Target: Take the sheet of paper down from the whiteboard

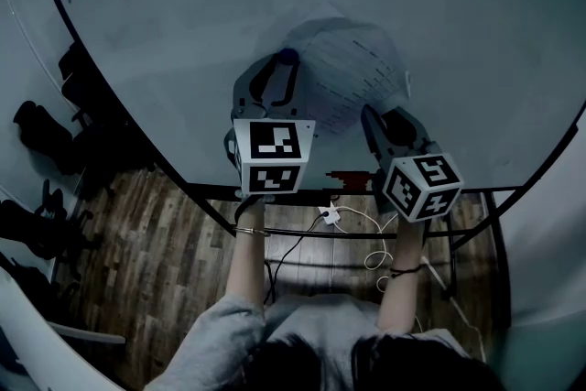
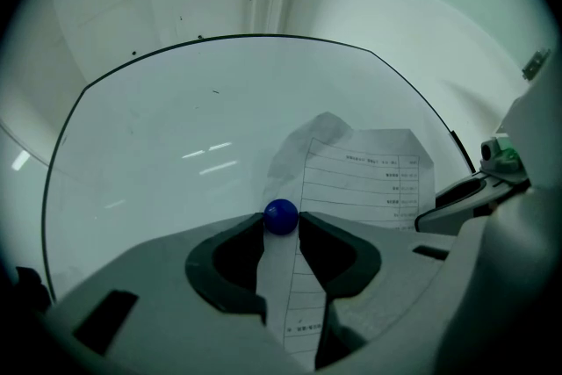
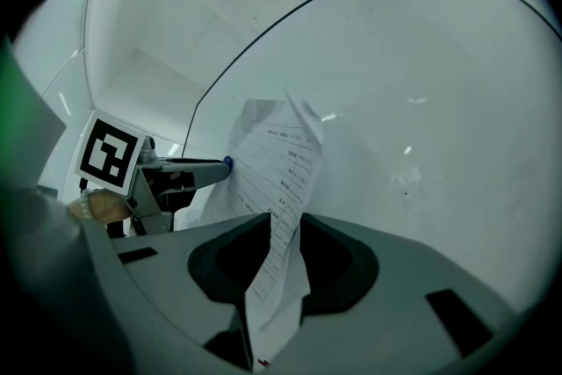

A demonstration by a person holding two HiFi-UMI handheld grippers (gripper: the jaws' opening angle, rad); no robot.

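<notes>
Sheet of paper [image 2: 360,180]: printed form, lying against the whiteboard [image 1: 183,32] near its lower edge, creased at the top and lifting off the whiteboard along one side. Left gripper [image 2: 281,220]: jaws closed on a blue ball magnet [image 2: 281,213] that sits on the sheet, against the whiteboard. Right gripper [image 3: 284,222]: jaws pinched on the sheet's edge, just off the whiteboard.

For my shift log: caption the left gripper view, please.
Left claw pinching the blue magnet atop a printed sheet on the whiteboard.
</notes>
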